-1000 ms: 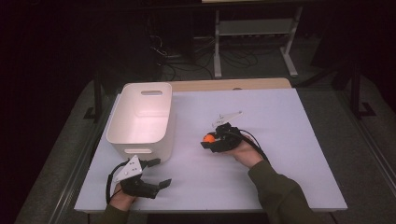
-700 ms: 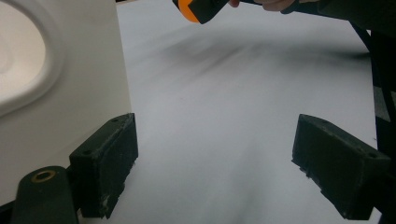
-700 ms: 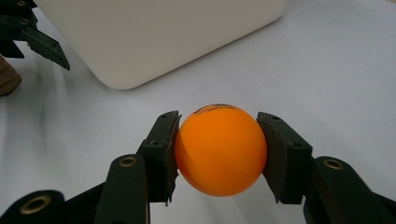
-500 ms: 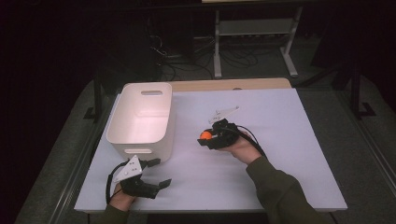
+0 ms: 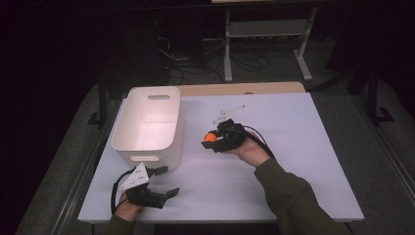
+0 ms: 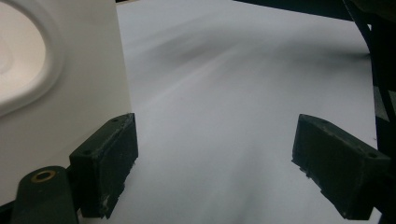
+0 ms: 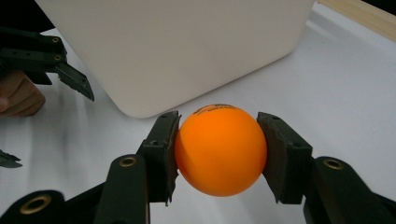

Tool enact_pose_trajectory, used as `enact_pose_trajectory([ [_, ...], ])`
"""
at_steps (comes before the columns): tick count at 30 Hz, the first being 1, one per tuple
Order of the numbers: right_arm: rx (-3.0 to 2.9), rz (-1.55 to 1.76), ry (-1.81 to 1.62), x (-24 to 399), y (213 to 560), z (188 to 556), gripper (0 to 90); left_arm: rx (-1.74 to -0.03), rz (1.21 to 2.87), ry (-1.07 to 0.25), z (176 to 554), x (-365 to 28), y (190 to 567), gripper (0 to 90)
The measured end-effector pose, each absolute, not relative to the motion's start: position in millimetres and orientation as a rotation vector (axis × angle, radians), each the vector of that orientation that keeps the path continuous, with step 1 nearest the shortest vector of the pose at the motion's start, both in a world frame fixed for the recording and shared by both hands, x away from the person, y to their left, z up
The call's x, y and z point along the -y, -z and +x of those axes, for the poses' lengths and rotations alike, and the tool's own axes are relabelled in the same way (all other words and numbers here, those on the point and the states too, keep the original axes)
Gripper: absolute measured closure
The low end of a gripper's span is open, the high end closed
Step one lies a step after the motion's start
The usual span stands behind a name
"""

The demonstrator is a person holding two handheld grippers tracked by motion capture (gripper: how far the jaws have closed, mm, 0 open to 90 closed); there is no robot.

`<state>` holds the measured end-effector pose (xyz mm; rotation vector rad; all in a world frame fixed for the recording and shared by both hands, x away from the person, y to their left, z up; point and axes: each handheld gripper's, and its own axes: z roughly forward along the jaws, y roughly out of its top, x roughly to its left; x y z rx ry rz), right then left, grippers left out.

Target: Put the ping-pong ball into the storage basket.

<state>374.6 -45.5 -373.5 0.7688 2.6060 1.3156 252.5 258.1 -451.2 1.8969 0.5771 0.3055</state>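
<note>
An orange ball [image 7: 219, 149] sits squeezed between the two black pads of my right gripper [image 7: 218, 154], lifted off the white table. From above, the ball [image 5: 211, 137] and right gripper [image 5: 211, 140] hang just right of the white tub [image 5: 147, 125]. My left gripper [image 5: 167, 182] rests near the table's front left corner, jaws wide apart and nothing between them. In the left gripper view its gripper [image 6: 215, 163] points across bare white tabletop, with the tub wall [image 6: 60, 88] at its left.
The white tub's inside looks bare from above. A strip of wooden board [image 5: 240, 88] lies along the table's far edge. Dark floor, cables and a metal stand [image 5: 264, 44] lie beyond. In the right gripper view the left gripper [image 7: 60, 70] shows at far left.
My right gripper has risen with the orange ball and drifted a little toward the tub. The left gripper has stayed where it was.
</note>
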Motion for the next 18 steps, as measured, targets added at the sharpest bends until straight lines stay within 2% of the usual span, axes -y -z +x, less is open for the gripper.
enact_pose_trajectory([
  [18, -2.603, 0.709, -1.329, 31.6, 350.2, 378.4, 49.5, -0.576, 1.896, -0.307, 252.5, -258.3, 451.1, 14.1],
])
